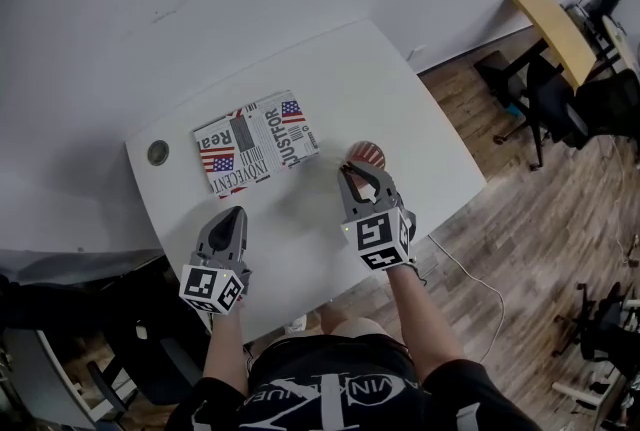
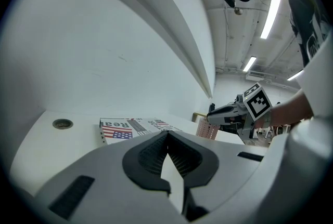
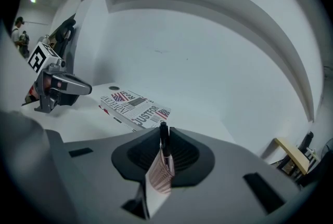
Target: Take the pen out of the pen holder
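Pen [image 3: 164,140], slim and dark, stands upright in the right gripper view, clamped between the two ribbed pads of the right gripper [image 3: 165,132], which press on it from either side. Its lower part runs down into the pink mesh pen holder [image 3: 159,179] just below the jaws, so it is still inside the holder. Beyond lie the flag-and-newsprint box [image 3: 136,107] flat on the white table [image 3: 93,119] and, at the left, the left gripper [image 3: 70,84] held above the table edge. In the head view the right gripper [image 1: 355,177] reaches forward so that its tips sit over the near rim of the round reddish pen holder [image 1: 366,155], which stands just to the right of the box [image 1: 255,141]; the pen itself cannot be made out here. The left gripper [image 1: 233,216] hangs over the near part of the table [image 1: 300,239], well apart from the holder, and a round grommet hole [image 1: 158,153] shows near the table's left corner. In the left gripper view the left gripper [image 2: 167,137] has its jaws together at the tips with nothing between them. Past them are the box [image 2: 132,128], the grommet hole [image 2: 62,124], and the pen holder [image 2: 207,129] with the right gripper [image 2: 212,110] poised right above it.
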`<state>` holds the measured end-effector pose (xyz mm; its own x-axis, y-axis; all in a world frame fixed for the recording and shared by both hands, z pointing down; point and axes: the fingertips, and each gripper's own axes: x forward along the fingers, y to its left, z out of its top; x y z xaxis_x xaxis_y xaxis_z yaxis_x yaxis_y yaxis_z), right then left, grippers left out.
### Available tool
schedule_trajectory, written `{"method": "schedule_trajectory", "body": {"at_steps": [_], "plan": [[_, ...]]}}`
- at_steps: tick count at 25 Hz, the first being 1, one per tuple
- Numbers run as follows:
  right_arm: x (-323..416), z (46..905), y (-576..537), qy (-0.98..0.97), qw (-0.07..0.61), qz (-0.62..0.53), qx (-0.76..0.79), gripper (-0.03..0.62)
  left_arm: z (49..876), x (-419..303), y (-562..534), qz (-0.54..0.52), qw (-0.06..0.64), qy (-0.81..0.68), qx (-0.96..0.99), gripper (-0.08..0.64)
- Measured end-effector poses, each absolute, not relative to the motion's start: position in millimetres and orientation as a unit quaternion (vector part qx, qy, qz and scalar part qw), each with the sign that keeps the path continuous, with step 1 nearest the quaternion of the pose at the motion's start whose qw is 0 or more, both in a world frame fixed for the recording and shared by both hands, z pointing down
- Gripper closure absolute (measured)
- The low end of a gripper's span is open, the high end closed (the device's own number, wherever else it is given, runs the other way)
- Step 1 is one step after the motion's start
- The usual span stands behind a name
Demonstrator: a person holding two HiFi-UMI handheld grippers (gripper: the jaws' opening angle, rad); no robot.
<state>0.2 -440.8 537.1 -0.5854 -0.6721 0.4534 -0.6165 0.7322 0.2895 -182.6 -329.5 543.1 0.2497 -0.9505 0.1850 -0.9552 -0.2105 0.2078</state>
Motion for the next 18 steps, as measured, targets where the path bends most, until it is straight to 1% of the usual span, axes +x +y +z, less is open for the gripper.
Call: {"method": "schedule_trajectory", "body": {"at_steps": [8,14,18], "plan": [[4.1,523.9,-437.8,-0.896,0.235,-0.049,0.373,0.54,542.0,-182.9,-324.9,0.008,0.141,-0.612,0.778,0.545],[15.3,505.6,-439.8,-0.905,0.165,0.001,0.392,0.541,537.6,-183.4,-321.3,0.006,0.138,-0.612,0.779,0.545],[29.4,494.2,-442.4,-0.902,0.131,0.022,0.41,0.541,533.2,-183.2,-319.0,0.002,0.135,-0.612,0.78,0.545]]}}
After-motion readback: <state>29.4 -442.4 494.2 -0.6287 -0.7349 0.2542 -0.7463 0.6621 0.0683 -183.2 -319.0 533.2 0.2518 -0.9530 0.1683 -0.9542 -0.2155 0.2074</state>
